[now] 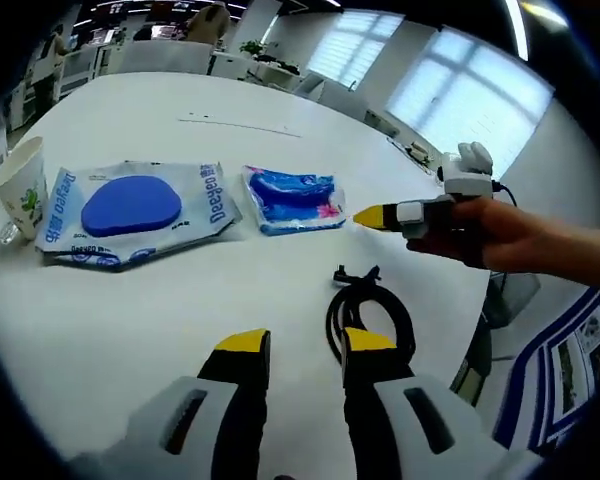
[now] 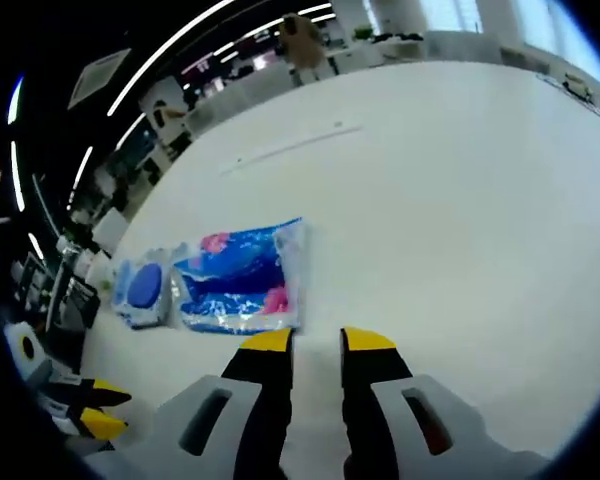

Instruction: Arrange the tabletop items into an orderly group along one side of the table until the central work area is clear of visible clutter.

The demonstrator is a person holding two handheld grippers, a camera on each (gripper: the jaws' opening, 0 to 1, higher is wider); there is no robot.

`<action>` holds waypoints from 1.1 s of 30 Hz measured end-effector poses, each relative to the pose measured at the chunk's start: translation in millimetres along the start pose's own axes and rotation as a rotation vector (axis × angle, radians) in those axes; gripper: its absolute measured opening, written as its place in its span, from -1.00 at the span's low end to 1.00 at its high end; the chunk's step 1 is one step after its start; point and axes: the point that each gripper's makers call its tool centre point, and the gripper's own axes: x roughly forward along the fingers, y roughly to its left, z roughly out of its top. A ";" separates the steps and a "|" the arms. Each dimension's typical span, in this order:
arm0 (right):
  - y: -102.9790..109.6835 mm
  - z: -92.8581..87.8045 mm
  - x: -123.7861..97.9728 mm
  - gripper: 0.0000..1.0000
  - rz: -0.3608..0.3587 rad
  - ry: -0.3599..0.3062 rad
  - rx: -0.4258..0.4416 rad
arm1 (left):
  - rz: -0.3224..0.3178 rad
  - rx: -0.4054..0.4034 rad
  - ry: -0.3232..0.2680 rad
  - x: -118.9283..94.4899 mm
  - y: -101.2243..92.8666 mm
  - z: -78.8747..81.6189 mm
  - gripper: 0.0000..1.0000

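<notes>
On the round white table (image 1: 180, 110) lie a white-and-blue packet with a blue oval pad (image 1: 130, 210), a smaller blue packet (image 1: 292, 198) to its right, and a paper cup (image 1: 20, 190) at the left edge. A coiled black cable (image 1: 370, 310) lies just ahead of my left gripper (image 1: 307, 345), which is open with nothing between its fingers. The right gripper (image 1: 370, 215), held by a hand (image 1: 510, 240), hovers beside the blue packet. In the right gripper view my right gripper (image 2: 318, 342) stands open and empty just short of the blue packet (image 2: 238, 275); the pad packet (image 2: 142, 288) is beyond it.
The table's edge (image 1: 480, 300) runs close on the right of the cable, with floor below. Bare table (image 2: 460, 200) stretches far ahead. The left gripper (image 2: 90, 415) shows at the lower left of the right gripper view. Desks and a person (image 2: 302, 40) stand far behind.
</notes>
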 end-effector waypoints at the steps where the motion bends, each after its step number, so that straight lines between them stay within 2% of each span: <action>1: -0.9 -2.3 -1.5 -0.68 0.001 0.003 -0.001 | -0.005 0.004 0.004 0.7 -2.5 -0.9 -0.47; 6: -6.6 -16.1 -14.4 -0.65 -0.001 0.011 0.003 | -0.022 0.021 0.023 6.4 -11.1 -6.0 -0.46; 11: -1.0 -27.8 -27.8 -0.60 0.022 -0.006 -0.010 | -0.041 0.037 0.040 11.0 -16.9 -8.3 -0.40; 15: 2.7 -44.6 -36.8 -0.50 0.045 0.012 -0.023 | -0.057 0.031 0.050 14.8 -21.8 -8.8 -0.33; 18: 4.5 -54.6 -43.3 -0.51 0.046 0.024 -0.024 | -0.065 0.038 0.053 17.6 -25.3 -8.5 -0.33; 20: 2.0 -58.2 -44.6 -0.51 0.043 0.030 -0.045 | -0.068 0.059 0.055 19.9 -28.5 -9.5 -0.34; 25: 2.8 -65.7 -50.7 -0.48 0.063 0.016 -0.022 | -0.082 0.064 0.072 26.1 -36.0 -13.2 -0.34; 33: 18.7 -83.4 -50.8 -0.49 0.103 0.043 -0.076 | -0.085 0.085 0.097 36.2 -43.2 -18.9 -0.45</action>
